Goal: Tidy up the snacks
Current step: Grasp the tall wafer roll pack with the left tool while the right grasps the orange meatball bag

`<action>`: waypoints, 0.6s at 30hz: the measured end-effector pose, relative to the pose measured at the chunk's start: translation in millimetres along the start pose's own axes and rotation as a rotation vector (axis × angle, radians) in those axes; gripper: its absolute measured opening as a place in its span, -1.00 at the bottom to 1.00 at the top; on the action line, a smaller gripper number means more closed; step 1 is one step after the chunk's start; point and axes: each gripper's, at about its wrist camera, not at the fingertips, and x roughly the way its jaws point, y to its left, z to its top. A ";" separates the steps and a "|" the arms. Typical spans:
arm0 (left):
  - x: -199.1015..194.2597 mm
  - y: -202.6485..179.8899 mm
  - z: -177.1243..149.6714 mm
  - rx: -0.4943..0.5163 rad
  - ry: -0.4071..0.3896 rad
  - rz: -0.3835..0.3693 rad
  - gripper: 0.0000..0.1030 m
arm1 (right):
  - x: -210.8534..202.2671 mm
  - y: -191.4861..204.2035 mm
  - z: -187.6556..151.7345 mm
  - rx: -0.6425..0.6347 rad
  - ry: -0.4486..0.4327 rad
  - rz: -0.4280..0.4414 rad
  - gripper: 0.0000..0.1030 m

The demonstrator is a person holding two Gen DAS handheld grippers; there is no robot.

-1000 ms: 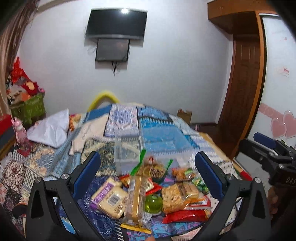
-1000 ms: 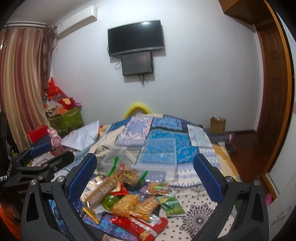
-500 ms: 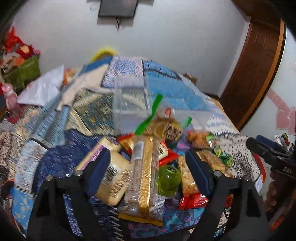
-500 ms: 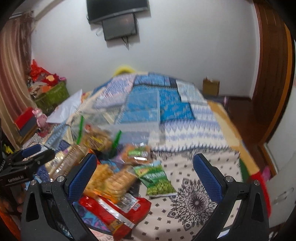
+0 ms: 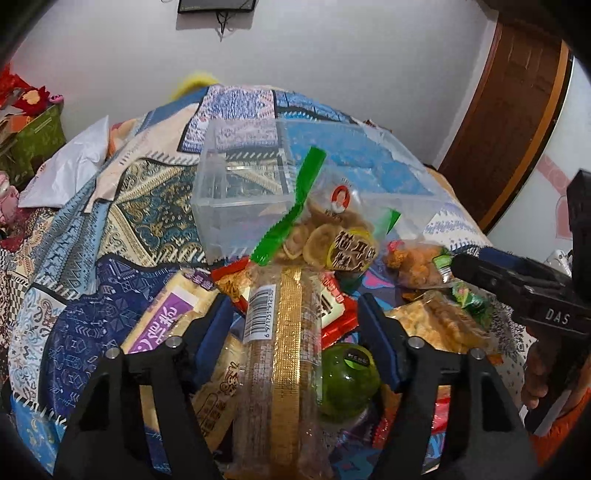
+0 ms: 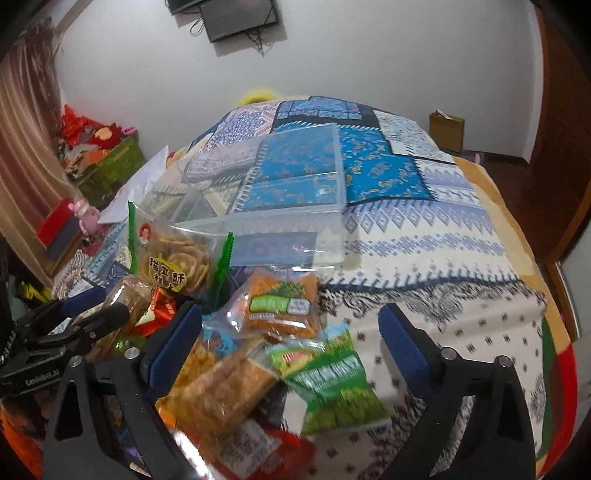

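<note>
Nearest the left camera, the left gripper (image 5: 295, 321) has its blue-padded jaws set narrowly either side of a long cracker sleeve (image 5: 280, 369) with a gold strip and a barcode; whether the pads press the wrapper I cannot tell. This sleeve tops a heap of snacks on a patchwork bedspread (image 5: 110, 229), and serves here as the landmark. Just right of the sleeve lies a round green jelly cup (image 5: 345, 380), and just left of it a pale packet with a purple label (image 5: 166, 325). A red wrapper (image 5: 334, 310) peeks from under the sleeve's far end. Farther right of the sleeve the right gripper (image 6: 291, 332) hangs with jaws wide apart and holding nothing, above a green packet (image 6: 328, 384) and an orange biscuit packet (image 6: 221, 395) (both blurred in its own view). An orange crisp packet with a green label (image 6: 284, 306) sits just beyond those. Past the sleeve's far end stands a clear bag of round biscuits with green edges (image 5: 328, 229). Behind that bag, touching the heap, is a clear plastic box (image 5: 240, 192), with its clear lid (image 6: 295, 177) lying beside it to the right. Well beyond, against the white wall, a dark screen (image 6: 240, 18) is mounted.
</note>
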 end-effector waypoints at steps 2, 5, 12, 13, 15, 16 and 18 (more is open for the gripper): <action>6.7 1.6 -2.1 -0.003 0.020 -0.012 0.14 | 8.1 3.2 1.9 -0.015 0.015 -0.004 0.76; 9.9 -0.7 -5.2 0.013 0.018 -0.010 0.09 | 21.2 5.9 4.1 -0.032 0.035 -0.015 0.76; 10.7 0.7 -7.1 0.011 0.009 -0.008 -0.17 | 39.1 0.8 3.2 -0.019 0.080 0.011 0.44; 10.3 2.8 -6.2 0.000 0.010 -0.012 -0.17 | 38.9 -0.9 2.9 -0.007 0.082 0.034 0.27; 7.9 3.8 -5.7 -0.007 0.009 -0.011 -0.20 | 37.0 -0.4 3.2 0.005 0.082 0.045 0.14; 6.2 3.8 -5.8 -0.005 0.007 -0.009 -0.21 | 35.9 0.1 2.8 0.000 0.080 0.043 0.10; 1.9 2.4 -6.4 0.003 0.000 -0.004 -0.23 | 32.1 2.9 2.6 -0.011 0.071 0.023 0.07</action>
